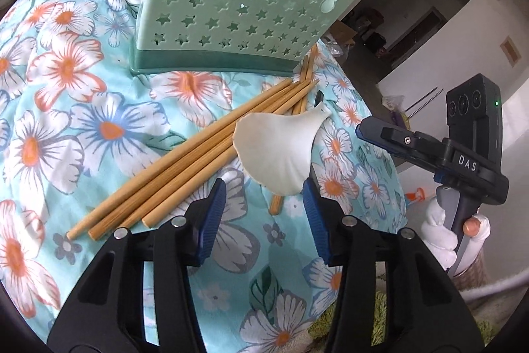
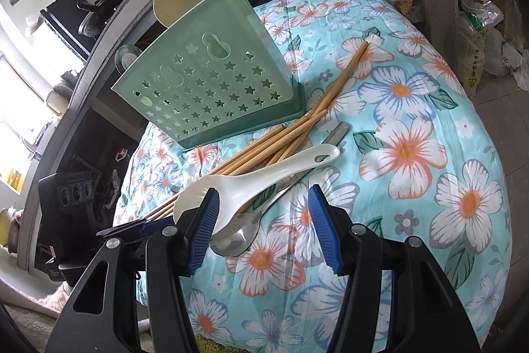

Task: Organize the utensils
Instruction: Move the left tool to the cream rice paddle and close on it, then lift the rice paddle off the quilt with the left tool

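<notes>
Left gripper [image 1: 264, 204] at lower centre of its view, blue pads part-open, nothing pinched: broad blade of the white plastic rice paddle [image 1: 274, 151] just above the fingertips, its edge near the right pad. Bundle of bamboo chopsticks [image 1: 185, 167] slanting from lower left under the paddle. Pale green star-pierced plastic utensil holder [image 1: 238, 5] upright at top centre on the floral turquoise cloth [image 1: 66, 121].

Right gripper [image 2: 263, 217] likewise half-spread, empty; paddle and a steel spoon [image 2: 234, 240] beside its left pad.
</notes>
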Available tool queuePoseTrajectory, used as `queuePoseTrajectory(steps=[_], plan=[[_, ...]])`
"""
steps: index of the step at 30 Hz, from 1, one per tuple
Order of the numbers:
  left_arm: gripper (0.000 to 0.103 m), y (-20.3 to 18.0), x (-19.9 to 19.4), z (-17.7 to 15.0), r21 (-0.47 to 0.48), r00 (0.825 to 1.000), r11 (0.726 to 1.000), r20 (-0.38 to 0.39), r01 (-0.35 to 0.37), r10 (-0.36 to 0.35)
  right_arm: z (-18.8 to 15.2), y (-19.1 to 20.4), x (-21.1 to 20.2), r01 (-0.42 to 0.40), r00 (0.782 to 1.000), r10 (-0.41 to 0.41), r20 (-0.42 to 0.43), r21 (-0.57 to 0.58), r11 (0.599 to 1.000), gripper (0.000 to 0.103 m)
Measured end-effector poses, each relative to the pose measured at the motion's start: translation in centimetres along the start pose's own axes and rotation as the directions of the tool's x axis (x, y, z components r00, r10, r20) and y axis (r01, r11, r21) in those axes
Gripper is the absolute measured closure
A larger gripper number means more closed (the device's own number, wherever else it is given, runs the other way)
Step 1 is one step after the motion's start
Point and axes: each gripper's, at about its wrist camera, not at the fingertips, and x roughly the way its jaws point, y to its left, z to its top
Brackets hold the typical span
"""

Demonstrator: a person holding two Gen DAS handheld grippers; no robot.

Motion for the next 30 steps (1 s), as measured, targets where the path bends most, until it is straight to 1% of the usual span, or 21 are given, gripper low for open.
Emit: queuePoseTrajectory(steps=[3,10,16,22,30], plan=[[0.063,0.3,0.4,0.3,-0.021,1.000,0.999,0.004,0.024,-0.024,0.1,-0.1,0.2,-0.001,1.000,0.001,-0.003,0.002,1.000,0.048],[0.075,0.8,1.2,0.7,-0.058,0.999,0.997,0.010,0.051,-0.051,0.1,-0.1,0.3,-0.002,1.000,0.002,-0.005,0.002,1.000,0.048],[0.088,0.7,1.8,1.1,-0.063,0.999,0.997,0.015,0.050,-0.050,0.1,-0.1,0.2,-0.001,1.000,0.001,-0.004,0.004,1.000,0.048],[0.098,0.4,1.3,1.4,-0.050,0.998,0.998,0.048,0.044,-0.042,0.1,-0.1,0.2,-0.001,1.000,0.001,-0.005,0.000,1.000,0.048],[0.102,0.2,0.1,1.7,-0.045,0.995,0.998,0.092,0.053,-0.048,0.0,0.2,0.1,0.000,1.000,0.000,0.001,-0.005,1.000,0.048]])
